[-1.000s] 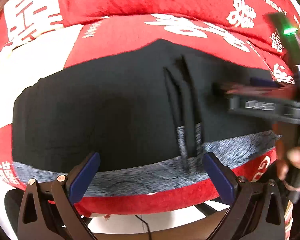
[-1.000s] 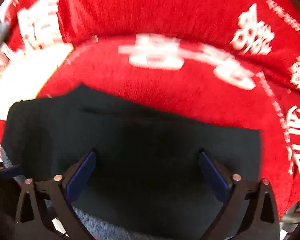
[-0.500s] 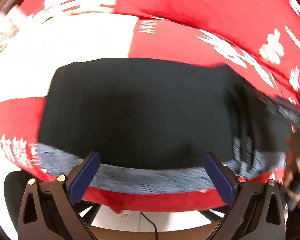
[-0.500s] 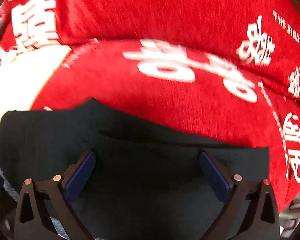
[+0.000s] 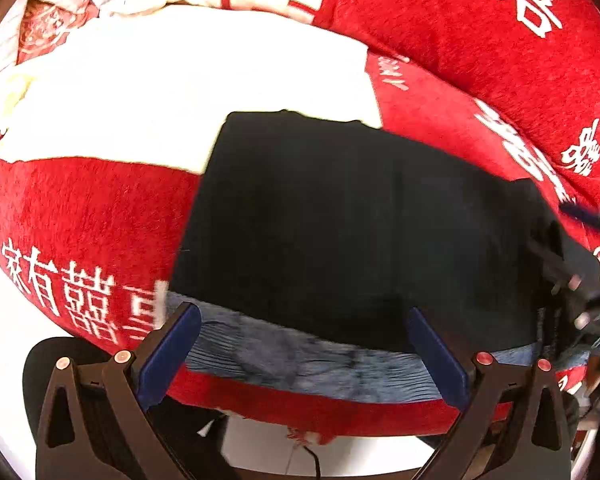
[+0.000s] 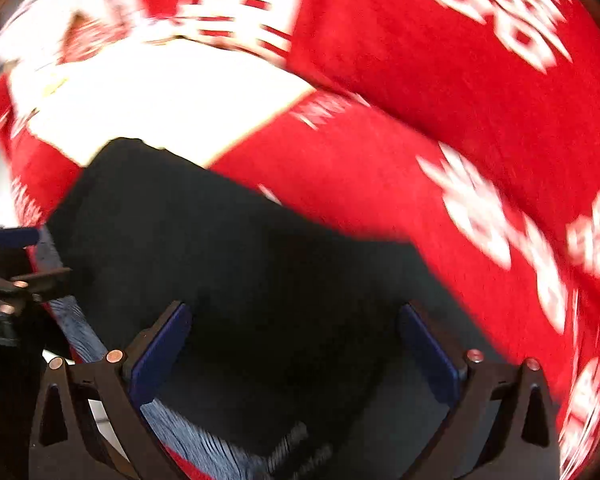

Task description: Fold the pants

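Note:
Black pants lie flat and folded on a red cushion, their grey ribbed waistband along the near edge. My left gripper is open, hovering just over the waistband with nothing between its blue pads. In the right wrist view the same pants fill the lower middle, blurred by motion. My right gripper is open above the black cloth, holding nothing. The other gripper shows at the right edge of the left wrist view, and at the left edge of the right wrist view.
The red cushion carries white printed characters and a large white patch. A red backrest cushion rises behind. The cushion's front edge drops off to a pale floor with a dark base below.
Both cameras have swung left, so the white patch now fills the upper left. The pants' drawstrings have left the left wrist view. Both grippers stayed open.

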{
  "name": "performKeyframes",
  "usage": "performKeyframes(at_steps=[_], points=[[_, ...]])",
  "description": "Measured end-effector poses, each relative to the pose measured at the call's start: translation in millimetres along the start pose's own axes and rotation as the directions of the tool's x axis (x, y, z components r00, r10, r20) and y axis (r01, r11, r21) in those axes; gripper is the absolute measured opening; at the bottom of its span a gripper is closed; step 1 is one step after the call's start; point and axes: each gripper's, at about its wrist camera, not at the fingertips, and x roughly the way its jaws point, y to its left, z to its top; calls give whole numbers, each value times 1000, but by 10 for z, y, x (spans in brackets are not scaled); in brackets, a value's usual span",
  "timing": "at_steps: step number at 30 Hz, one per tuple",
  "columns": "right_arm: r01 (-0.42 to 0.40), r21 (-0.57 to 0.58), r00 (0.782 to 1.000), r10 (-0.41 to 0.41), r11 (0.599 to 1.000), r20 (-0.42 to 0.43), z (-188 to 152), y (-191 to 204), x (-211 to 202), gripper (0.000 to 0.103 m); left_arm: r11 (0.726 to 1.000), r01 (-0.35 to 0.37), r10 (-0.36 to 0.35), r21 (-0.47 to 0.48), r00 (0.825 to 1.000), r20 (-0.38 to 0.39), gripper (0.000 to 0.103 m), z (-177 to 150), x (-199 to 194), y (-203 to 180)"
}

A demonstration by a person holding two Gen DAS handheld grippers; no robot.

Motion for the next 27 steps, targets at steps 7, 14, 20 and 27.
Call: performKeyframes(at_steps=[7, 14, 20, 27], points=[[-289, -151, 945, 257, 945, -201, 655, 290, 801, 103, 998, 56, -56, 0, 998, -18, 103, -98, -69, 328], [-435, -276, 882, 343, 857, -324, 872, 492, 895, 64, 995, 103, -103, 2, 994, -28, 103, -49, -82, 752], [-339, -455, 941, 293, 823, -171, 703, 598, 277, 21, 968, 244, -244, 57, 970, -15, 103, 161, -105, 925], [-317, -506, 937, 346, 802, -40, 598, 627, -156, 20, 875, 463, -463, 141, 886, -38, 103, 368, -100, 1067]])
